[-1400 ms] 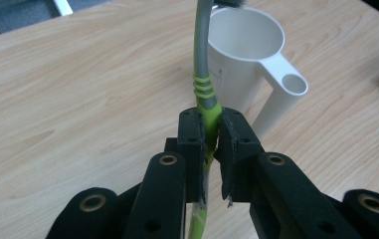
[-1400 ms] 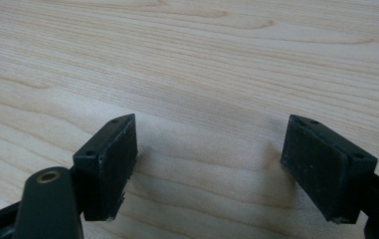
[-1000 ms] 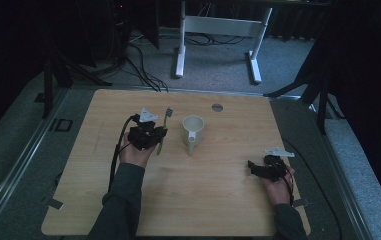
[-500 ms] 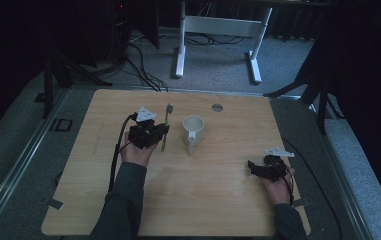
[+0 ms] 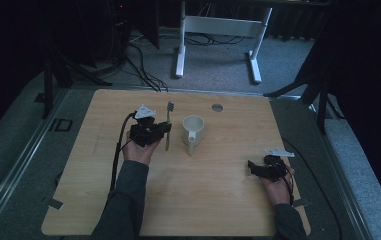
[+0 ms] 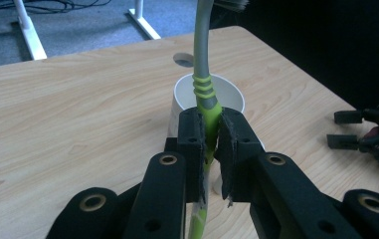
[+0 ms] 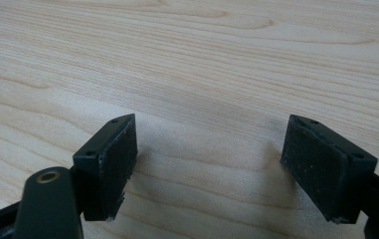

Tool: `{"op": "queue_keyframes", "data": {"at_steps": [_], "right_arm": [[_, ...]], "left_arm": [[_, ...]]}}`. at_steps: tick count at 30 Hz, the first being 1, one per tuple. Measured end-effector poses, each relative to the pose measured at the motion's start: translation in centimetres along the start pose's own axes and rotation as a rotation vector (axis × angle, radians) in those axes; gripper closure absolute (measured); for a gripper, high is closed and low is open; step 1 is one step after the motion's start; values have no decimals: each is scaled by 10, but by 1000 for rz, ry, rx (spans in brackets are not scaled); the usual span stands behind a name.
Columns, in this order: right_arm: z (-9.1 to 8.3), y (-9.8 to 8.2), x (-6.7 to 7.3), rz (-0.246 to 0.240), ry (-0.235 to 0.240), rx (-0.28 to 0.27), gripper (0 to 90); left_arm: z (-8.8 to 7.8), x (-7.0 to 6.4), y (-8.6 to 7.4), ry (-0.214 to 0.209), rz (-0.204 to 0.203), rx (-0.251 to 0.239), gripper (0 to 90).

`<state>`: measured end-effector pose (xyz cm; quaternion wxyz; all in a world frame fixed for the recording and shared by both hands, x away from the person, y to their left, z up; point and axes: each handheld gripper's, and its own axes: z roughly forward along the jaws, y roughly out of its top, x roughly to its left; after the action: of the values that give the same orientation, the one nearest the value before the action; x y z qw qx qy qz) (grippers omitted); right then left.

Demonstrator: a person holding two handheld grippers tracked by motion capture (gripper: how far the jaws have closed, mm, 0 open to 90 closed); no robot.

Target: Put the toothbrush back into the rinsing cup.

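Note:
In the high view my left gripper sits left of centre on the wooden table, shut on a green and grey toothbrush that points away from me. In the left gripper view the pads pinch the toothbrush's green handle, and its grey neck rises to the bristles at the top edge. A white mug stands just right of the brush, its rim right behind the jaws. My right gripper rests near the table's right front, open, its pads wide apart over bare wood.
A round grey cable port lies in the table's far edge beyond the mug. A white desk frame and loose cables sit on the floor behind. The other gripper shows at the right of the left gripper view.

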<state>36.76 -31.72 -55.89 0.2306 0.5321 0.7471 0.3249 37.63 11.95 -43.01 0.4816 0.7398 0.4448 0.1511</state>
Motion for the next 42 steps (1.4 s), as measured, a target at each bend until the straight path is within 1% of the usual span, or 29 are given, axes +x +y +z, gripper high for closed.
{"op": "queue_keyframes", "data": {"at_steps": [3,6,14,30,36,42], "right_arm": [[0,0,0,0,0,0,215],[0,0,0,0,0,0,215],[0,0,0,0,0,0,215],[0,0,0,0,1,0,215],[0,0,0,0,0,0,215],[0,0,0,0,0,0,215]], "left_arm": [[0,0,1,-4,-3,-10,811],[0,-1,3,-20,-13,-16,811],[0,-6,8,-29,-1,-27,811],[-4,-15,21,-40,20,-74,811],[-6,-16,24,-43,23,-89,811],[-7,-20,28,-50,23,-114,811]]}}
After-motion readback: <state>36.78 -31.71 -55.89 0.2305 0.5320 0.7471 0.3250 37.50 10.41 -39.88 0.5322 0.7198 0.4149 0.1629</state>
